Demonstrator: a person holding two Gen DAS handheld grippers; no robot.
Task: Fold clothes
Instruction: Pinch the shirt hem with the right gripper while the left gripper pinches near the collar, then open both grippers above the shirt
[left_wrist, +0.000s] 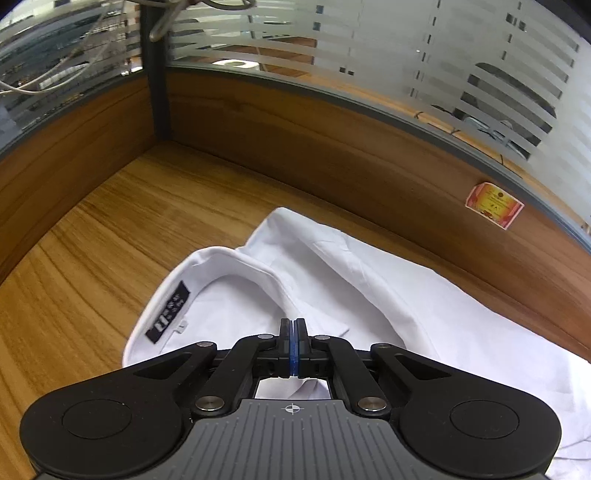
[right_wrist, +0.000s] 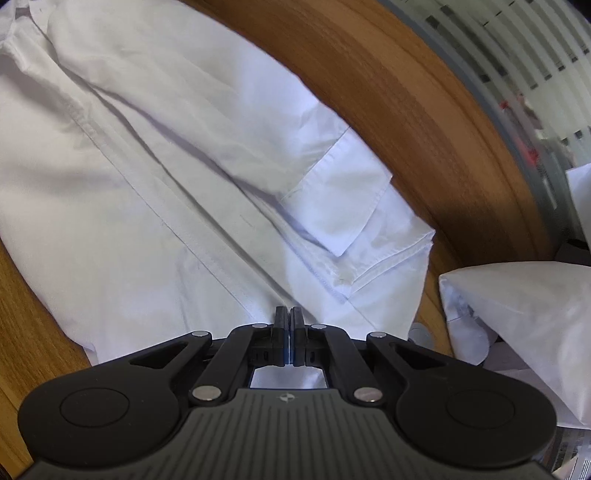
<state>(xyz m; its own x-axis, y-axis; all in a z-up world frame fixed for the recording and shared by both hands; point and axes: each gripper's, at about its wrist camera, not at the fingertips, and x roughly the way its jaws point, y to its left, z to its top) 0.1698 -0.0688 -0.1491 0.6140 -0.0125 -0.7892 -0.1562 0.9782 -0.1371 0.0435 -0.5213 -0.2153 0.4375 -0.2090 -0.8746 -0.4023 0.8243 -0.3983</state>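
Left wrist view had my left tongs (left_wrist: 294, 325) pressed together with the blue pads meeting, and I could not see any cloth between them, though white fabric lay directly beneath and showed through the frame opening. They hung just over the white shirt (left_wrist: 332, 280), on the near side of its collar (left_wrist: 229, 262). I judged they sat there because the collar end is the natural anchor for a fold. My right tongs (right_wrist: 288, 317) were likewise closed, pad against pad, over the shirt's hem end, farthest from the collar; whether they nipped a layer I could not tell.

Outward from the collar, the shirt lay spread lengthwise on the wooden bench (left_wrist: 110, 221), front up, with the placket seam (right_wrist: 155, 199) running away from the collar and a sleeve laid over the body so its cuff (right_wrist: 343, 192) rested near the hem. That would fit a shirt with its sleeves already brought in and awaiting a crosswise fold, or equally one merely laid out that way.

Inside the collar sat a black neck label (left_wrist: 168, 314) with pale characters, too small for me to read. Beyond the collar, on the wooden partition wall (left_wrist: 295, 140), a red and yellow sticker (left_wrist: 495, 205) carried print I could not make out either. Past the hem lay another white bundle (right_wrist: 524, 314), apart from the shirt.
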